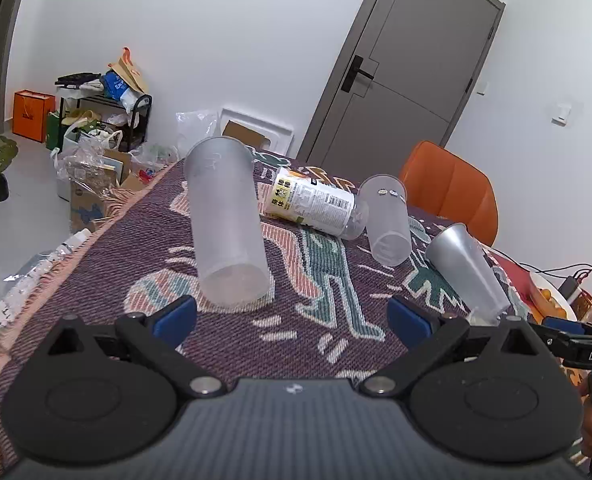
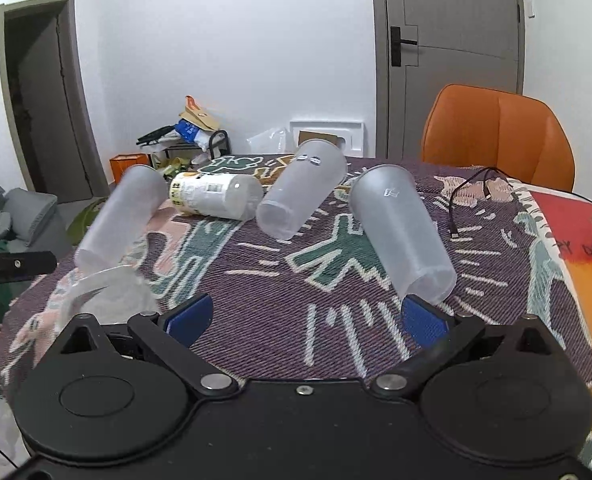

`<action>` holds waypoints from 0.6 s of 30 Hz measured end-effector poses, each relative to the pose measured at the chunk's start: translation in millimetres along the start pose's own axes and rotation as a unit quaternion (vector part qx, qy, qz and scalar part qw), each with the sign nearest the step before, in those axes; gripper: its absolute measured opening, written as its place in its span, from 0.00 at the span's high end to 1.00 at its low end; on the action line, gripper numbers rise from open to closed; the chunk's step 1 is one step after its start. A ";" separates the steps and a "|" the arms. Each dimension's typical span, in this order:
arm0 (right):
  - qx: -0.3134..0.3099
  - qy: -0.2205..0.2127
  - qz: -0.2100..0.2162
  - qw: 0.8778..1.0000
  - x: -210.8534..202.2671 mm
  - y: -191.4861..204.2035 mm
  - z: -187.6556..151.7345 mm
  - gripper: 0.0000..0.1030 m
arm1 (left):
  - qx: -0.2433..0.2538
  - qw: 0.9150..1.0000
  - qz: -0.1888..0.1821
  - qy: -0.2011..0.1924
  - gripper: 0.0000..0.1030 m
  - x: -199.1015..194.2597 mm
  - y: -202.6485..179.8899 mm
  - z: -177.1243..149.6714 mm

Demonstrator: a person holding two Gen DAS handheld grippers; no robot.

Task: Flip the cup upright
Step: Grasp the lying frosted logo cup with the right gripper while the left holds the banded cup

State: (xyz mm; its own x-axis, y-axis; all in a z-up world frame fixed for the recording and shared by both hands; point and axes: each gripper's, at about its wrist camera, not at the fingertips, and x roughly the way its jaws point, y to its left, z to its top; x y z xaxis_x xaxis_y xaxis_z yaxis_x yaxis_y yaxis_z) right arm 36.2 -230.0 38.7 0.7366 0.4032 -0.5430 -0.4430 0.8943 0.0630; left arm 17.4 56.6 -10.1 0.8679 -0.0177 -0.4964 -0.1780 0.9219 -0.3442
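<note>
Left wrist view
Left gripper (image 1: 292,316): nearest the lens, jaws spread wide, blue pads (image 1: 174,318) holding nothing, low over the cloth (image 1: 316,320).
Tall cup (image 1: 226,224): frosted, on its side just ahead of the left pad, base toward the camera, mouth pointing away.
Labelled cup (image 1: 312,204): on its side behind it, printed label up, lying crosswise.
Small cup (image 1: 388,220): clear, on its side, touching the labelled cup's end.
Right cup (image 1: 464,272): on its side near the right pad, its wide end toward the far side.
Right gripper (image 1: 576,336): only a black tip shows at the right edge; its state cannot be read here.
Chair (image 1: 452,188): orange, beyond the table's far edge.

Right wrist view
Right gripper (image 2: 306,316): jaws wide apart, empty, low over the cloth (image 2: 256,320).
Right cup (image 2: 404,236): on its side, narrow end just beside the right pad (image 2: 424,320).
Small cup (image 2: 300,188): on its side mid-table, base toward the camera.
Labelled cup (image 2: 216,196): on its side left of it, touching or nearly so.
Tall cup (image 2: 120,220): on its side at the left.
Cable (image 2: 468,196): black, loose on the cloth at right.
Plastic (image 2: 108,296): crumpled clear piece by the left pad.
</note>
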 end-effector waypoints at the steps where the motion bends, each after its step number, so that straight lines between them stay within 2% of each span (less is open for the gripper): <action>1: -0.002 0.000 -0.003 1.000 2.7 -1.4 1.4 0.01 | 0.000 1.000 -0.001 0.000 0.03 2.7 -0.3 1.3; 8: -0.004 0.004 -0.019 1.000 21.3 -13.8 10.6 0.07 | 0.001 1.000 0.000 0.002 0.03 23.2 -4.0 8.8; 18: -0.005 0.016 -0.039 0.999 50.3 -36.6 19.2 0.09 | -0.003 1.000 0.013 0.001 0.04 46.8 2.4 23.3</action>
State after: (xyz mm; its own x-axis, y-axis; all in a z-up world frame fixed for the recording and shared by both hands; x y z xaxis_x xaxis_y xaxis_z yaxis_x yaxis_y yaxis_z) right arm 99.3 -238.7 25.2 0.7529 0.3252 -0.5722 -0.3893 0.9211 0.0112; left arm 68.4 67.0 -15.6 0.8620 0.0057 -0.5068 -0.2038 0.9194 -0.3363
